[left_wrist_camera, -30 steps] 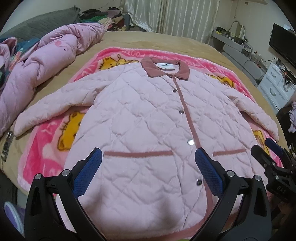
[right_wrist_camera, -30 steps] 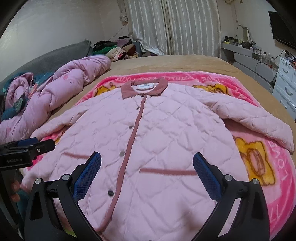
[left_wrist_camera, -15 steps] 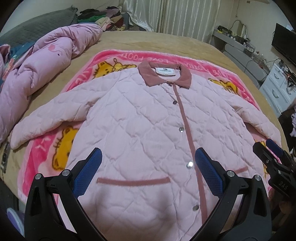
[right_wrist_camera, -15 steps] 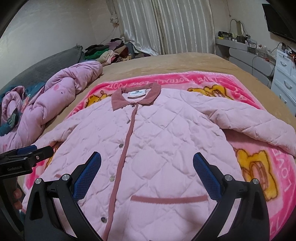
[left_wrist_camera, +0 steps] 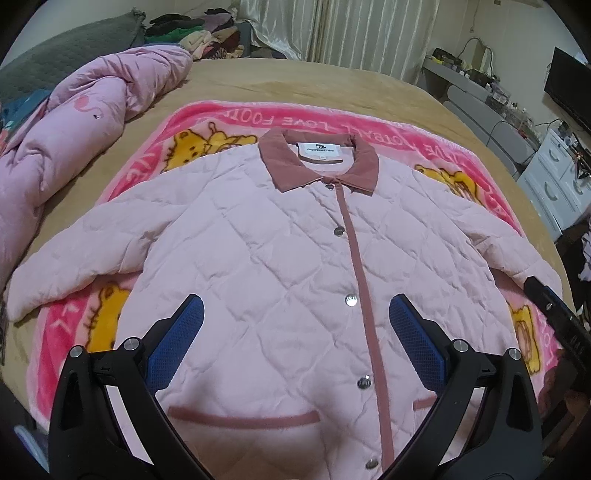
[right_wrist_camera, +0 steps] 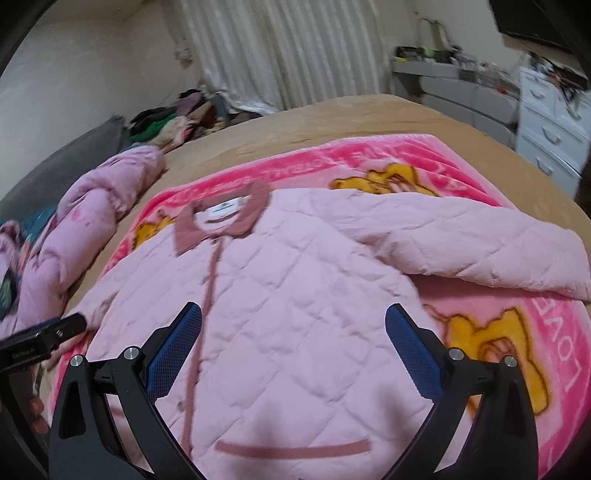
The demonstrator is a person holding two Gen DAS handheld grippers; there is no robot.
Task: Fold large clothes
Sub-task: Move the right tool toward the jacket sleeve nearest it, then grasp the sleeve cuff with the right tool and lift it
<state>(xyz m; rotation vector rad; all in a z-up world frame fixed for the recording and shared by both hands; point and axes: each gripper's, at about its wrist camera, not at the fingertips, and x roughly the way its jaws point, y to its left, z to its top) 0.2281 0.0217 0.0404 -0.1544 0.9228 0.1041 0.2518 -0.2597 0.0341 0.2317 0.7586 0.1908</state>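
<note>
A pale pink quilted jacket [left_wrist_camera: 280, 258] [right_wrist_camera: 295, 295] with a dusty-rose collar, placket and pocket trims lies front up and snapped closed, both sleeves spread out. My left gripper [left_wrist_camera: 295, 328] hovers open above its lower chest, nothing between the blue pads. My right gripper [right_wrist_camera: 293, 332] is open too, over the jacket's right half near the sleeve [right_wrist_camera: 480, 247]. Each gripper shows at the edge of the other's view: the right gripper [left_wrist_camera: 554, 314] and the left gripper [right_wrist_camera: 40, 343].
The jacket rests on a bright pink cartoon-bear blanket [left_wrist_camera: 229, 122] [right_wrist_camera: 406, 155] spread over a tan bed [left_wrist_camera: 314, 81]. A bunched pink duvet [left_wrist_camera: 74, 122] lies at the left, a clothes pile [left_wrist_camera: 199, 33] at the head. White drawers [right_wrist_camera: 550, 122] stand to the right.
Both grippers have moved forward over the jacket toward the collar; the pocket trims have slid lower in both views. The right view has swung rightward. Both stayed open.
</note>
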